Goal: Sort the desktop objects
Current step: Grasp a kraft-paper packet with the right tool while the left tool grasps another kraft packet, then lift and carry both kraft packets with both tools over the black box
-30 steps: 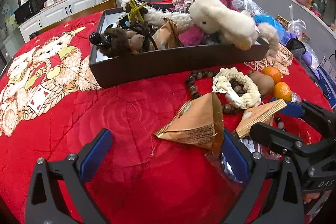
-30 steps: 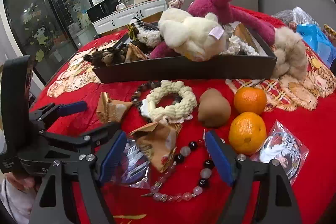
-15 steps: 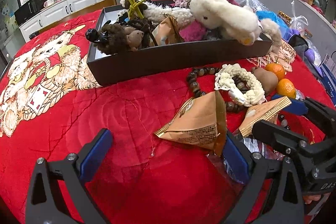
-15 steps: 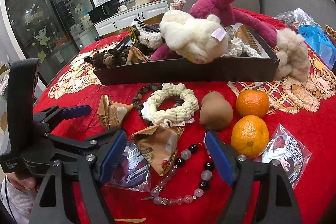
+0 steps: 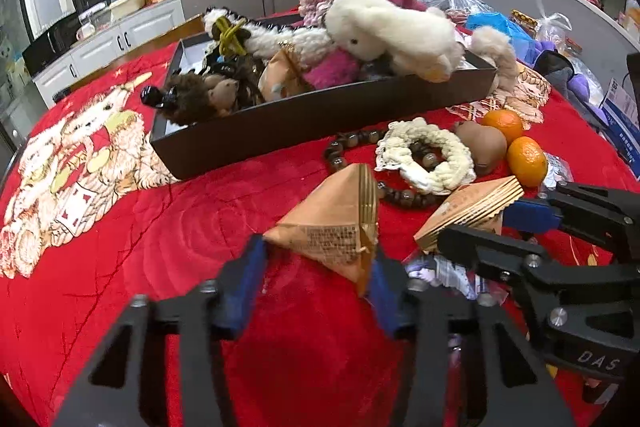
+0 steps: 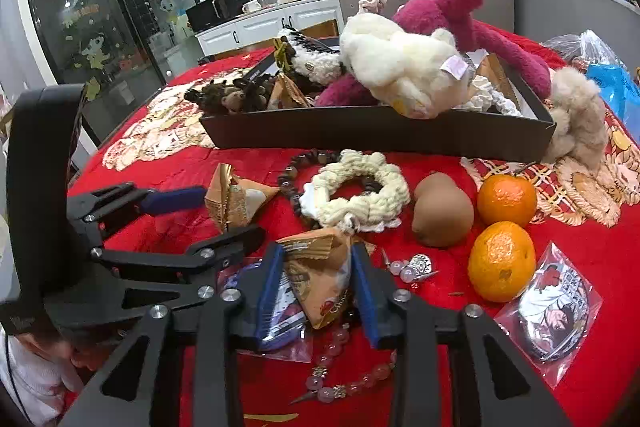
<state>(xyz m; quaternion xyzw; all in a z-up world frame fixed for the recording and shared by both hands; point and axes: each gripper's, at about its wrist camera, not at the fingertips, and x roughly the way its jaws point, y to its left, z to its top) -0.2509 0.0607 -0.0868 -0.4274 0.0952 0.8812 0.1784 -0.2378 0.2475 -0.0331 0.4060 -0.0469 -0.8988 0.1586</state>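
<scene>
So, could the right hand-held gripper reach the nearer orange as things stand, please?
Probably not yet: the right hand-held gripper, whose jaws have just been closing, is clamped on a tan snack packet. The nearer orange itself lies unobstructed beside it.

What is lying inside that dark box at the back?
The dark box holds a white plush, a magenta plush, small brown furry toys and a tan packet. Whatever lies beneath the plush toys is covered.

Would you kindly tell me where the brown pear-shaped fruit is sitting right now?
In the right wrist view, the brown fruit lies on the red cloth, between the cream rope ring and the two oranges.
</scene>
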